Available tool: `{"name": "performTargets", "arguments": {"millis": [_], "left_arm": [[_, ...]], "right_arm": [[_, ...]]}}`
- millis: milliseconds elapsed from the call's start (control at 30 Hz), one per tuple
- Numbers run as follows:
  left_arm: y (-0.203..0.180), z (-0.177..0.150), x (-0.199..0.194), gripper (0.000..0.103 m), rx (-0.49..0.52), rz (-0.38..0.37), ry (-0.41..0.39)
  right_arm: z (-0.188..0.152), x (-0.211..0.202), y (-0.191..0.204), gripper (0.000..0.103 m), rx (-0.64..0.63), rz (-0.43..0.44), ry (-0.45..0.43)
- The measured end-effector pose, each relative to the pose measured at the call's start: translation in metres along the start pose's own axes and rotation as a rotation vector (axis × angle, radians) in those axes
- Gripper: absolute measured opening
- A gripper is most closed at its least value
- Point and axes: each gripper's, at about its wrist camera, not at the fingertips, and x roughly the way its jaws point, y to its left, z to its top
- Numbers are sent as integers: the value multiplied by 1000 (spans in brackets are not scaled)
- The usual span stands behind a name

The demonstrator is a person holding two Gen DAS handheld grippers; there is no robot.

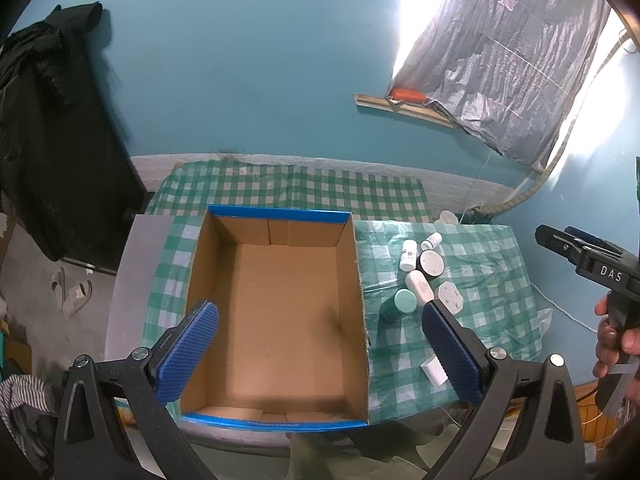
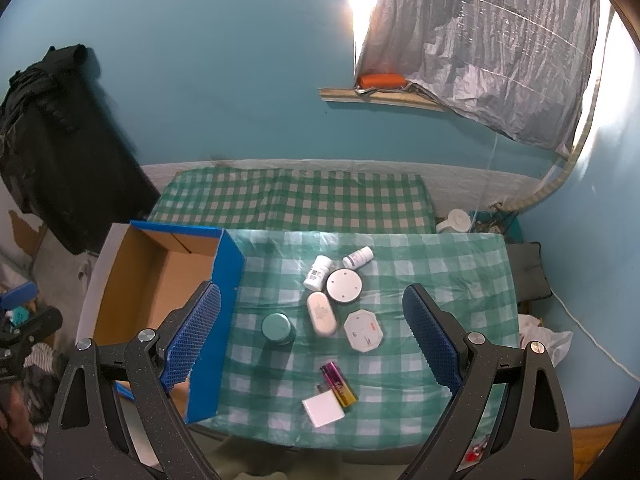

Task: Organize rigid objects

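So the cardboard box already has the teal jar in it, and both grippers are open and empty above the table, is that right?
Not quite. The cardboard box holds nothing; the left wrist view shows its bare floor. The teal jar stands on the checked tablecloth to the right of the box, among the other small items. The rest holds: the left gripper and right gripper are both open and empty.

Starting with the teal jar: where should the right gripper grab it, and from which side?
Grip the teal jar across its round side wall, coming straight down from above with the right gripper. It stands upright, lid up, apart from the white oval case.
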Motion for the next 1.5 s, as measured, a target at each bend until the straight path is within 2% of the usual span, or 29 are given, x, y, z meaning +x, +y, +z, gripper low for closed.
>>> {"name": "performTargets", "arguments": {"millis": [1133, 1500], "left_arm": [[-2, 0, -5, 102, -4, 0, 3], [15, 3, 0, 102, -18, 10, 11]], "right_arm": [[0, -3, -2, 94, -5, 2, -1], [3, 1, 0, 94, -10, 7, 2]]}}
